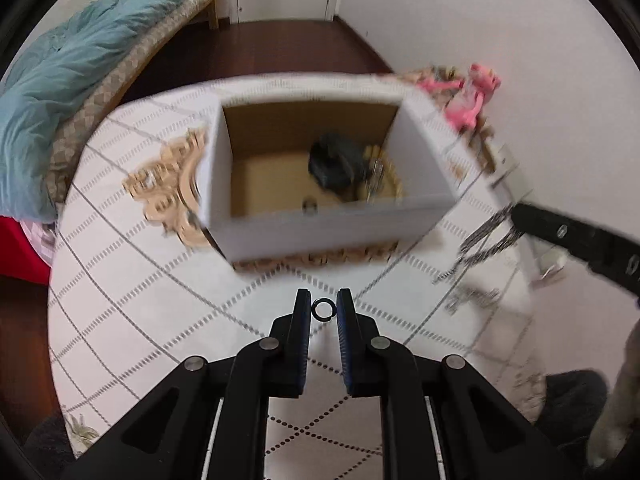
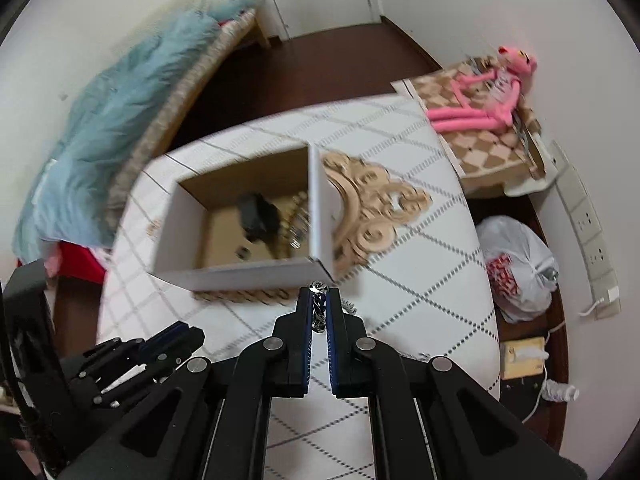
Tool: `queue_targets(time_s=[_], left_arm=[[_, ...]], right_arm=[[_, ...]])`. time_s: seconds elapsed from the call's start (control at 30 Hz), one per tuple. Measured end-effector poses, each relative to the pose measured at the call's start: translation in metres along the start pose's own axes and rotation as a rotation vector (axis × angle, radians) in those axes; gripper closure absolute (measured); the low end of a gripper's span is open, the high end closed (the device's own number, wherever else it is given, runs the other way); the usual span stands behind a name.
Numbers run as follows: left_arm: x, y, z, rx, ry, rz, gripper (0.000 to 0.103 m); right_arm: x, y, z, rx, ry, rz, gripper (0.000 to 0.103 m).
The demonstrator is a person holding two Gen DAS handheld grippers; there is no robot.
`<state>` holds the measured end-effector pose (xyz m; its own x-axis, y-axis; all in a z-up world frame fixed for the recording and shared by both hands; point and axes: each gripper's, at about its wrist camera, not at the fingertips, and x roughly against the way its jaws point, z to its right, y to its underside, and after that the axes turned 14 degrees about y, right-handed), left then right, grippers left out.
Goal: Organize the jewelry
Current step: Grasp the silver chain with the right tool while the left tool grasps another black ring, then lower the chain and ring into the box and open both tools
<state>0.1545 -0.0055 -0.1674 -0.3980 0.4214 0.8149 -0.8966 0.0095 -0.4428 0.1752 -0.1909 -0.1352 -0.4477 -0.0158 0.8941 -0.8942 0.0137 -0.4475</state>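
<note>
An open white cardboard box [image 1: 320, 224] stands on the white quilted table [image 1: 140, 304], on a carved wooden frame [image 1: 168, 184]. Inside lie a dark pouch [image 1: 336, 160], gold beads and a small round piece. My left gripper [image 1: 324, 308] is shut on a small black ring [image 1: 323, 309], just short of the box's near wall. My right gripper [image 2: 319, 304] is shut on a silver chain [image 2: 319, 312] near the box's [image 2: 248, 272] front right corner. In the left wrist view the chain [image 1: 486, 240] hangs blurred from the right gripper's fingers [image 1: 576, 236].
A pink plush toy [image 2: 484, 96] sits on a checkered box [image 2: 488, 152] at the table's far right. A white plastic bag [image 2: 520, 264] and a wall socket strip [image 2: 588, 220] are to the right. A bed with a blue blanket [image 1: 72, 64] lies left.
</note>
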Motion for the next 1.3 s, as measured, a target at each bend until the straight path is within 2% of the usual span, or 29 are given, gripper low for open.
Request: queue_targets(time_s=[0.13,0.23,0.33,0.5,0.77,1.03,1.17,1.2,1.23,1.27,1.3], left_arm=[[0.034,-0.031,0.003,-0.017,0.036,0.055,0.093],[0.043,-0.055,0.001,-0.03,0.039,0.074,0.093],[0.041,-0.082,-0.008,-0.028,0.022,0.08,0.093],[0.022,-0.107,-0.028,0.006,0.034,0.044,0.093],[-0.007,-0.123,-0.045,0.033,0.039,-0.024,0.093],[-0.019,-0.127,-0.056,0.092,0.052,-0.053,0.092],[-0.02,-0.131,-0.062,0.141,0.057,-0.056,0.091],[-0.019,-0.132,-0.063,0.145,0.053,-0.051,0.09],[-0.017,-0.133,-0.064,0.147,0.039,-0.046,0.083],[-0.016,-0.134,-0.064,0.147,0.022,-0.045,0.065],[-0.014,-0.135,-0.064,0.144,0.01,-0.038,0.053]], right_arm=[[0.026,-0.019,-0.006,-0.004,-0.059,0.03,0.096],[0.038,-0.039,-0.013,0.003,-0.09,0.05,0.096],[0.041,-0.061,-0.022,0.016,-0.101,0.065,0.096],[0.028,-0.092,-0.039,0.042,-0.102,0.053,0.096],[-0.015,-0.124,-0.057,0.057,-0.099,-0.029,0.096],[-0.059,-0.136,-0.069,0.087,-0.093,-0.122,0.096],[-0.075,-0.141,-0.071,0.076,-0.125,-0.186,0.095],[-0.078,-0.142,-0.07,0.069,-0.134,-0.205,0.094],[-0.079,-0.143,-0.07,0.065,-0.137,-0.212,0.091],[-0.079,-0.144,-0.069,0.057,-0.137,-0.215,0.076],[-0.078,-0.146,-0.066,0.048,-0.135,-0.209,0.058]])
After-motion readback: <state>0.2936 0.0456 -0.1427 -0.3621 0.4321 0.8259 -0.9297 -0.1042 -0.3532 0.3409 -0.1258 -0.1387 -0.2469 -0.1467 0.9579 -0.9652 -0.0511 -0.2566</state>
